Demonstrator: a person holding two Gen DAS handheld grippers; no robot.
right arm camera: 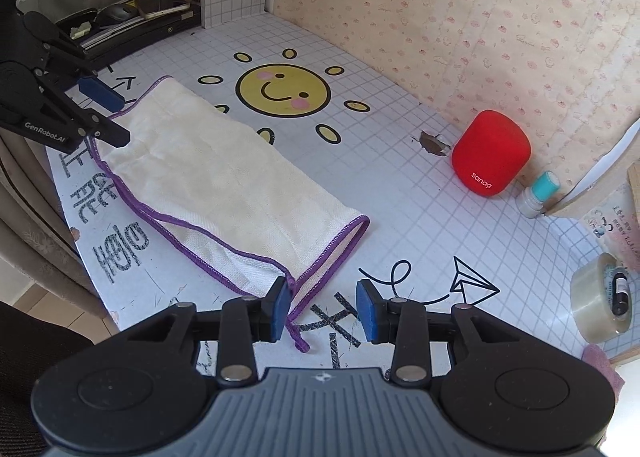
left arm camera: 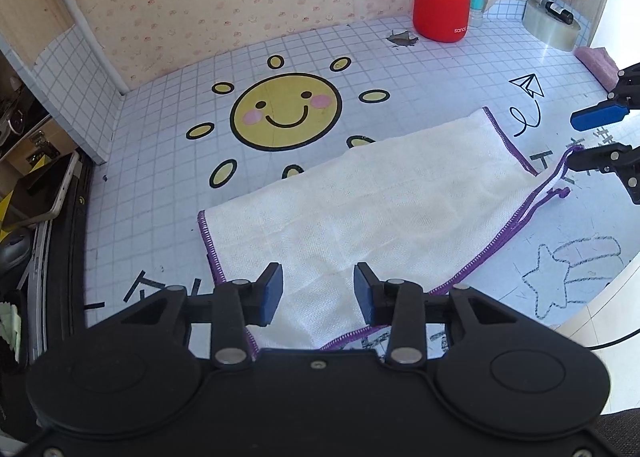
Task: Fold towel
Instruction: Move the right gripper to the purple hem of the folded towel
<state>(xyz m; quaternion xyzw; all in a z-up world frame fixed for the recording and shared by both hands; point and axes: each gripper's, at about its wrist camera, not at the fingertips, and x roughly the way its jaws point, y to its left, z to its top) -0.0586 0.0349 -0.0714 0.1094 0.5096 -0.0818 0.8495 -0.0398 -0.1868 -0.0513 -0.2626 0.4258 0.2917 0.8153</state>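
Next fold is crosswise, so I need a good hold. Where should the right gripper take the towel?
Judging by its pose, take the towel at its purple-hemmed near corner, beside the right gripper. Come in low from the short end: the layers meet there and the hem lifts slightly.

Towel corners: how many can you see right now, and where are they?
3. One lies flat near the paper plane drawing. One sits by the right gripper, at its left finger. One lies left of the left gripper, at. The fourth is hidden.

left gripper (left arm camera: 318, 293) body hides the towel's (left arm camera: 360, 209) near edge.
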